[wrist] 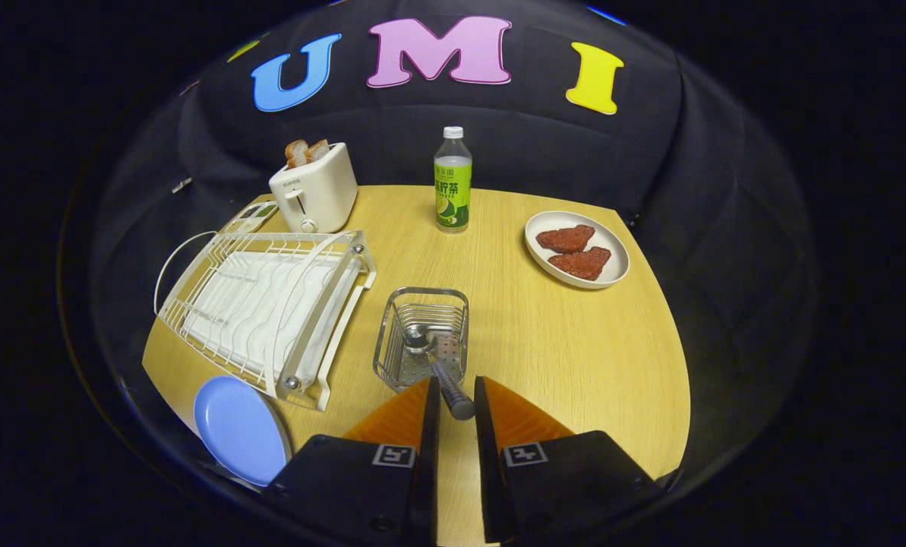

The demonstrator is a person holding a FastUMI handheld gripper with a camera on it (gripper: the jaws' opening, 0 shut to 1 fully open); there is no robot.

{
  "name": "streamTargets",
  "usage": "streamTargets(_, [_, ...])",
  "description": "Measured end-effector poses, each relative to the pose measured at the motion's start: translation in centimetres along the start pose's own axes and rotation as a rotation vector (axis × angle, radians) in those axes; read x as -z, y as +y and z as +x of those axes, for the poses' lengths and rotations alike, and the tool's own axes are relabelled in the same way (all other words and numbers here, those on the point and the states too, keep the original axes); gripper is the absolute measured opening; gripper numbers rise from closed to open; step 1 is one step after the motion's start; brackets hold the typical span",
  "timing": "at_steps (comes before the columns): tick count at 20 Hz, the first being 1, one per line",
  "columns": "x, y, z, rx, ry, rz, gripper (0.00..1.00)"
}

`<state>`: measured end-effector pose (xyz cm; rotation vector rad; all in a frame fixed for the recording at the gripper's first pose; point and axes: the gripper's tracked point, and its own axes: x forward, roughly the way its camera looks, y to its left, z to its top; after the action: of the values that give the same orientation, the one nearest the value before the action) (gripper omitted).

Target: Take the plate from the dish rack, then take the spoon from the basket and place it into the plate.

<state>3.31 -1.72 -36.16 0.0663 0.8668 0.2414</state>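
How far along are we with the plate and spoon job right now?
Done, it seems: the blue plate lies on the table beside the dish rack, which holds no plate. In hand: the gripper has its fingers on either side of the spoon handle, which sticks out of the basket; a gap shows, so not gripped yet. Left: close, lift the spoon and set it in the plate.

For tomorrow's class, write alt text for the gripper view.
The hand-held gripper has its fingers either side of a spoon handle sticking out of a wire basket. A blue plate lies by the dish rack.
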Motion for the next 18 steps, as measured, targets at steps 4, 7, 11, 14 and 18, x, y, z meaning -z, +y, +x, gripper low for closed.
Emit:
streamTargets(4, [-0.2, 1.1, -0.3, -0.067, -0.004, 0.021, 0.2])
streamTargets(7, [-0.2, 1.4, -0.4, -0.072, -0.007, 0.034, 0.13])
streamTargets(11, [-0.9, 1.0, -1.5, -0.046, -0.035, 0.067, 0.1])
streamTargets(14, [-1.7, 0.7, -3.0, -0.046, -0.061, 0.103, 0.1])
streamTargets(18, [-3.0, 0.3, -5.7, -0.035, -0.097, 0.128, 0.1])
